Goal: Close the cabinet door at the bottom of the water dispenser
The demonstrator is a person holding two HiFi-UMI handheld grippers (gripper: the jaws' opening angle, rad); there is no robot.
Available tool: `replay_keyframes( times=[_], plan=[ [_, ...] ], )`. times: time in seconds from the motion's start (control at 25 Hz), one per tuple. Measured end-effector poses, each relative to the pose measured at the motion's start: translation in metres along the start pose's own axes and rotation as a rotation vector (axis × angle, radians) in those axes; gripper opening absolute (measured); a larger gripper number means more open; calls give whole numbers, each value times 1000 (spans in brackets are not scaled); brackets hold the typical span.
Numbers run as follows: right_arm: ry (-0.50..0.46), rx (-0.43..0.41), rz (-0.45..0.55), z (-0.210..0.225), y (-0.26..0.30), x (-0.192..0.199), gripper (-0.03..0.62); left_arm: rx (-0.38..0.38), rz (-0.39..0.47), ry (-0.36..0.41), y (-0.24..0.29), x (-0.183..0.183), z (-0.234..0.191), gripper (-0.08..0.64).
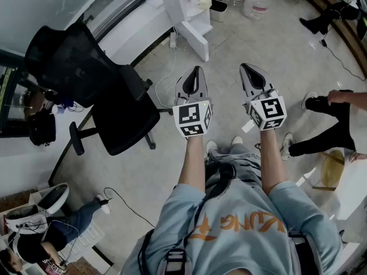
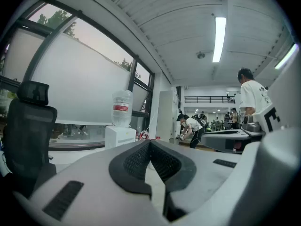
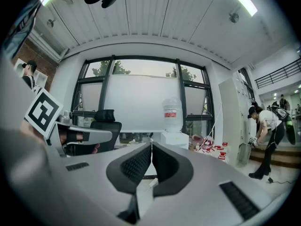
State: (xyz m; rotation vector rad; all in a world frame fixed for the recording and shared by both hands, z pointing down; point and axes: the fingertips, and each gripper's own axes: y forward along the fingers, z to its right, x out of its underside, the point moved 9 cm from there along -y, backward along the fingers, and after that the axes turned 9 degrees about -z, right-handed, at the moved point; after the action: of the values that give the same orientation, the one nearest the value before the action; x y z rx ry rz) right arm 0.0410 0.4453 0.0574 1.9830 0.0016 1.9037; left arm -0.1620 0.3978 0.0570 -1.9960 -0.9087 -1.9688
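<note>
**Status.** The step in hand is the approach; the door has not been contacted.

**Grippers.** The left gripper (image 1: 196,72) and the right gripper (image 1: 248,70) are held out side by side in front of the person, roughly level. In each gripper view the two pads are pressed together at the tips with nothing between them. Neither gripper touches anything.

**Target.** The water dispenser (image 1: 186,4) stands on the floor (image 1: 275,44) at its far edge, against the window wall, with a bottle (image 2: 122,108) on top. Its cabinet door (image 1: 196,39) at the bottom appears to stand swung out toward the room. An office chair (image 1: 97,90) stands at the left, clear of the direct path. The dispenser is well apart from both grippers.

**Next move (judgement).**
1. Advance to the dispenser.
2. Lower one gripper to door height.
3. Place the closed tips against the outer face of the door, near its free edge.
4. Push along the hinge arc until the door sits flush.
</note>
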Motion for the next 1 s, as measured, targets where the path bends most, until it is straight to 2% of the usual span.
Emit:
replay_keyframes(
  times=[0.16,0.36,0.72,1.0],
  plan=[
    [-10,-18,8,17,-2,-6,29,-7,-2,5,9,-8,15,11],
    [70,-14,56,42,-4,-10,29,-33,-7,5,16,-11,30,11],
    [125,-8,89,102,-12,-17,29,-103,4,-1,24,-26,57,11],
    [119,-46,86,115,-13,-11,29,-136,9,-27,21,-19,65,11]
  ],
)
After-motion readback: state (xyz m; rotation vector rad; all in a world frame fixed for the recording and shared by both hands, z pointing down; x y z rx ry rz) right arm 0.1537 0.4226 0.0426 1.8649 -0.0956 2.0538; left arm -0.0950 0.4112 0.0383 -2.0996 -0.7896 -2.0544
